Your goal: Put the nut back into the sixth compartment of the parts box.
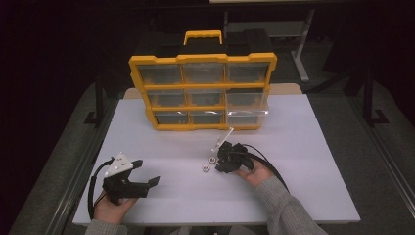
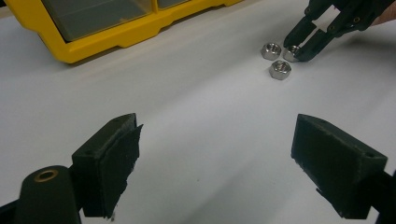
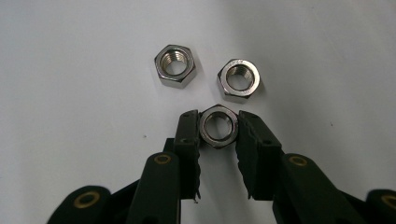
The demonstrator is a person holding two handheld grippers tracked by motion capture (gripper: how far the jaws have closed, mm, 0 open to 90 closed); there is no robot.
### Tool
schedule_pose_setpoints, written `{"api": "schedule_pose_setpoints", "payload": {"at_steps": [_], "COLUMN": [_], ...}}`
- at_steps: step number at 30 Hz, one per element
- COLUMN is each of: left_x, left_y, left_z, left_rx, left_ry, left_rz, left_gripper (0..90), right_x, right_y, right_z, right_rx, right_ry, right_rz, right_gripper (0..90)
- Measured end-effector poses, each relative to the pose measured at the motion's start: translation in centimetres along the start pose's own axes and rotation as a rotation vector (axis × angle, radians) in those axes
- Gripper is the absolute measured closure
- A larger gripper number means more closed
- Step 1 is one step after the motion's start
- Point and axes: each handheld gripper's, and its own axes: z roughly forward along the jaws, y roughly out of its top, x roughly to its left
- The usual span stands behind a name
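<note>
Three nuts lie on open table: right gripper [image 3: 218, 122] jaws clamp one nut [image 3: 218, 126], left gripper [image 2: 215, 154] jaws gape

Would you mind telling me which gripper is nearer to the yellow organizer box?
The right. The right gripper sits just in front of the organizer box, closed on a hex nut. The left gripper hovers open farther back, near the table's front-left edge.
</note>
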Motion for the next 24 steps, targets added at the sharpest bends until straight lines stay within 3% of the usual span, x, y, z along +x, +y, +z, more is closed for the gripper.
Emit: {"api": "schedule_pose_setpoints", "payload": {"at_steps": [5,9,16,24], "left_x": [-0.1,0.0,-0.2,-0.2], "left_y": [0.0,0.0,0.0,0.1], "left_z": [0.1,0.0,0.1,0.2], "left_rx": [0.003,0.003,-0.002,0.001], "left_ry": [-0.001,0.000,0.000,0.001], "left_rz": [-0.003,-0.004,-0.005,-0.001], "left_gripper": [14.8,14.9,14.9,14.9], "right_x": [-0.1,0.0,0.2,0.2], "right_y": [-0.1,0.1,0.9,2.3], "right_z": [-0.4,-1.7,-4.6,-7.2], "right_rx": [-0.016,-0.063,-0.119,-0.135], "right_ry": [0.030,0.053,0.074,0.090], "right_rz": [0.027,0.038,0.017,0.001], "right_gripper": [69.1,69.1,69.2,69.1]}}
